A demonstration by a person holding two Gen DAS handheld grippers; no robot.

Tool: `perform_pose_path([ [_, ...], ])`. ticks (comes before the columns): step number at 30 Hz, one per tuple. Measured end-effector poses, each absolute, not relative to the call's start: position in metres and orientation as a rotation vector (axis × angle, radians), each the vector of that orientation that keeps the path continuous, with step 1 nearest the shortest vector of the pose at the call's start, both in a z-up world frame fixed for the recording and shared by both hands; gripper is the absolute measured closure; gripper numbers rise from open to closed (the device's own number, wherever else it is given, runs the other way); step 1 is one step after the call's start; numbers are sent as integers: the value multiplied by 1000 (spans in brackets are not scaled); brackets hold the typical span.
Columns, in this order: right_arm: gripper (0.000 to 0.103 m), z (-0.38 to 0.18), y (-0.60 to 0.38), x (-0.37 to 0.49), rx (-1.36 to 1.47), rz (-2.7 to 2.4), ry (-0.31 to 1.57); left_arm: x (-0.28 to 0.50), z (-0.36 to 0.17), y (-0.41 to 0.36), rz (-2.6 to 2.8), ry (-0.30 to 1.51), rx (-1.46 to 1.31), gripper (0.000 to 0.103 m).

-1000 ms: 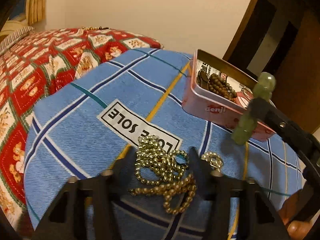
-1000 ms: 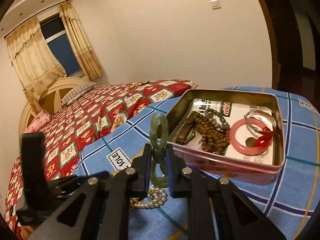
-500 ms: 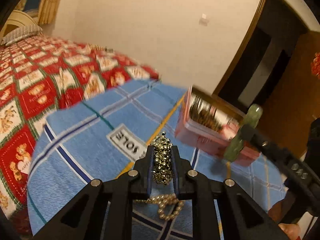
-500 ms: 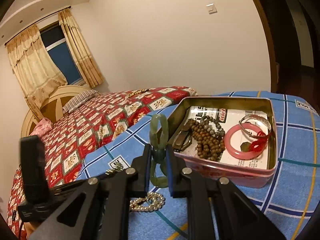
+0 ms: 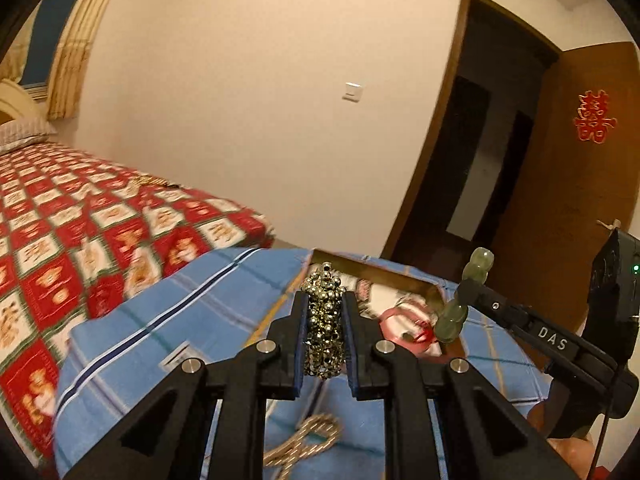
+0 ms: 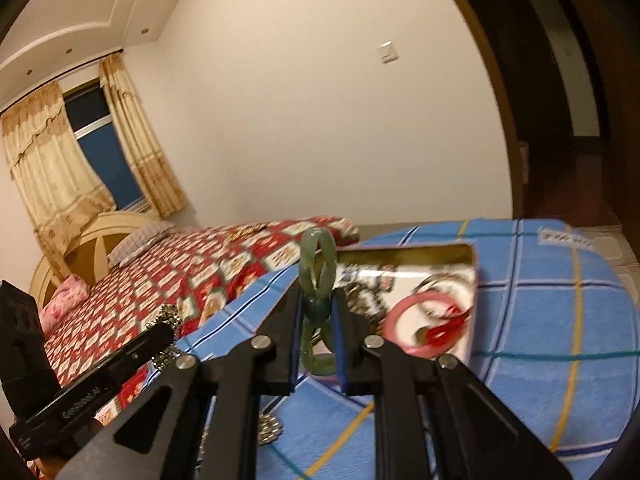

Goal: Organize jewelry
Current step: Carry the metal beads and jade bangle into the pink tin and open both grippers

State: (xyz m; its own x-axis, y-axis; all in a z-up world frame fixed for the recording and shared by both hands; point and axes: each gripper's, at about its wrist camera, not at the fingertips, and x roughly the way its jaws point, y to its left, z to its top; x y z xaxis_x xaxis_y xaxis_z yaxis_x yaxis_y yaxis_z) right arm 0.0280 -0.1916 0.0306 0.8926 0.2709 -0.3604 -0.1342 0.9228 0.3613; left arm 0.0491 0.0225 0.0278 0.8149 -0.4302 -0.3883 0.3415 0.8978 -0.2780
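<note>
My left gripper [image 5: 325, 322] is shut on a bunch of gold bead necklace [image 5: 324, 312] and holds it up above the blue checked cloth [image 5: 168, 320]. My right gripper [image 6: 317, 320] is shut on a green jade linked bracelet [image 6: 317, 268], held upright in the air. It also shows in the left wrist view [image 5: 466, 300]. The open pink tin box [image 6: 424, 264] lies just beyond both grippers, with a pink bangle [image 6: 416, 320] and red pieces inside. Another strand of gold beads [image 5: 308, 440] lies on the cloth below my left gripper.
A small silver bead piece [image 6: 269, 432] lies on the cloth under my right gripper. A bed with a red patterned cover [image 5: 80, 220] stands to the left. A dark doorway [image 5: 480, 160] and a wooden door [image 5: 580, 180] are at the right.
My left gripper shut on the gold bead necklace and lifted it off the cloth toward the tin. My right gripper rose and moved closer over the tin with the jade bracelet.
</note>
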Motion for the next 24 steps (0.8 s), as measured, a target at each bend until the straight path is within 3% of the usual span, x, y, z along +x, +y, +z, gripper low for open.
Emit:
perform_pose_path([
  [11, 86, 32, -224, 63, 351, 138, 433, 98, 33, -43, -494, 457, -166, 88],
  [24, 86, -9, -223, 128, 328, 94, 655, 149, 1, -66, -406, 554, -130, 87],
])
